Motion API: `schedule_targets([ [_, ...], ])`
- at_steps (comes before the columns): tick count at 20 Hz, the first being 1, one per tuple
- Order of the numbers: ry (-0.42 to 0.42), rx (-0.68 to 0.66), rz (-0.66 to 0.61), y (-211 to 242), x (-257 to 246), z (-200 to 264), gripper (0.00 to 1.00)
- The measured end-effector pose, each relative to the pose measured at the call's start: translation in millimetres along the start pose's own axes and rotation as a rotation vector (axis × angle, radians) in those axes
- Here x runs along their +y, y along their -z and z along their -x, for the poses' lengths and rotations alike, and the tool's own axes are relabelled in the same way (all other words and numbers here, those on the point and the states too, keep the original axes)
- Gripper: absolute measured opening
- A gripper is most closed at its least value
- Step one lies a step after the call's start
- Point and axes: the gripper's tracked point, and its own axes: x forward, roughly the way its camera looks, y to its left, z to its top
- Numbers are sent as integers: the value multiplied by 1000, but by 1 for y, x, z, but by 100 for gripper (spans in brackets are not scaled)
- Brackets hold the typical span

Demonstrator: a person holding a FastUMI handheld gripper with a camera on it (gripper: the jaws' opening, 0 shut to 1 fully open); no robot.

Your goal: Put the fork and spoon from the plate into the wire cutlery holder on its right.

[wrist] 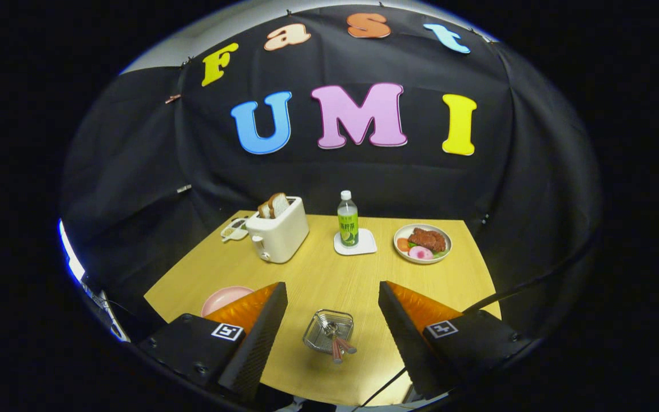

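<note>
- The tool (332, 320) hangs above the near part of the wooden surface (329, 274), its two fingers spread wide apart and gripping nothing.
- Right between the fingers, down on the surface, sits the wire cutlery holder (328, 332).
- Two pink-handled pieces of cutlery (338, 345) stand in the holder, handles poking out toward the tool; which is the fork and which the spoon is too small to tell.
- The pink plate (222, 298) peeks out just beyond the left finger, to the holder's left.
- Farther back, a white toaster (278, 232) carries bread slices in its slots.
- A green-labelled bottle (348, 220) stands upright on a white coaster (364, 245) at mid-back.
- To its right, a white dish of food (422, 242).
</note>
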Motion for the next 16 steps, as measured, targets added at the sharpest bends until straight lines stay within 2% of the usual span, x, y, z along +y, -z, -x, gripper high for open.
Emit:
schedule_targets([
  [16, 34, -9, 4, -2, -15, 18, 99],
])
